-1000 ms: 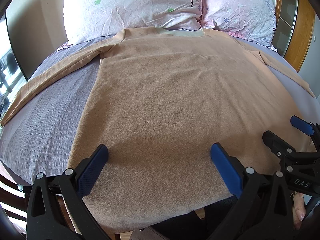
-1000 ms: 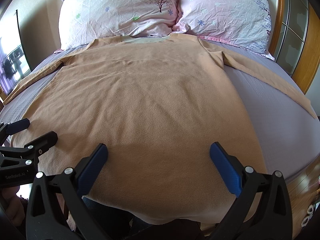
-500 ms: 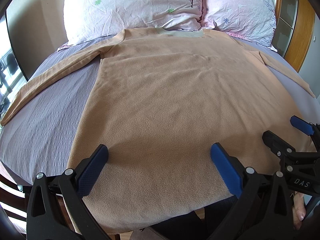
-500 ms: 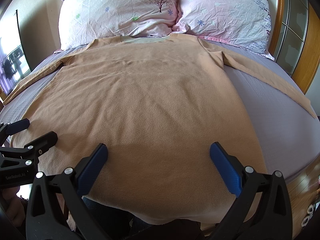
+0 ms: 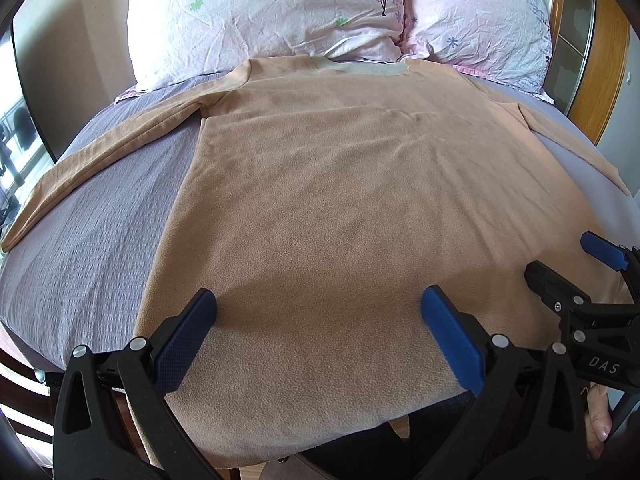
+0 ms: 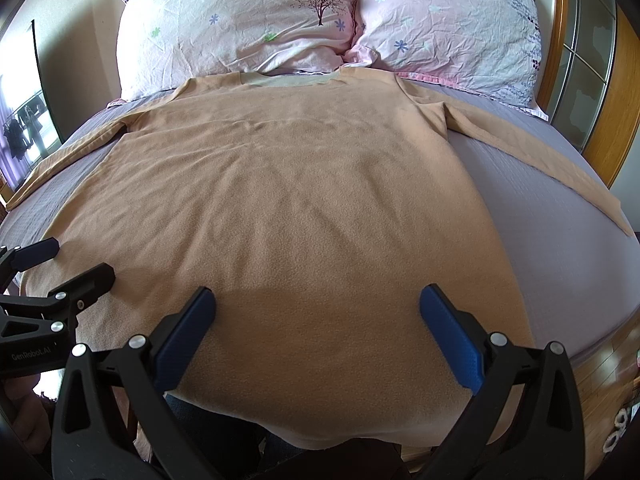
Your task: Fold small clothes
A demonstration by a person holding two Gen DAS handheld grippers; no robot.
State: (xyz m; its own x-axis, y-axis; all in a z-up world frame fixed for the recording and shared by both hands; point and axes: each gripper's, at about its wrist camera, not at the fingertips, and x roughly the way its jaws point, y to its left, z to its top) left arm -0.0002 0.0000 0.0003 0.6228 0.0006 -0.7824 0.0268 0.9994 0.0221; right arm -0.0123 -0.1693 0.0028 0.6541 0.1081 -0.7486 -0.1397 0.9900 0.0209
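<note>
Nearest, the left gripper and right gripper hover over the hem, fingers spread wide and empty, likely poised to pinch its corners. The tan long-sleeved fleece top lies flat on the grey-lilac bed, sleeves outstretched for folding, collar touching the floral pink pillows.

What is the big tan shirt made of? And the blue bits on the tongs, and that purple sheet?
The tan shirt looks like soft fleece: matte, with a fuzzy, pebbly nap. The blue pads on the left tongs look like rubber or plastic, stippled with tiny grip dots. The purple sheet looks like woven cotton, puckered in small squares, though that is a guess.
</note>
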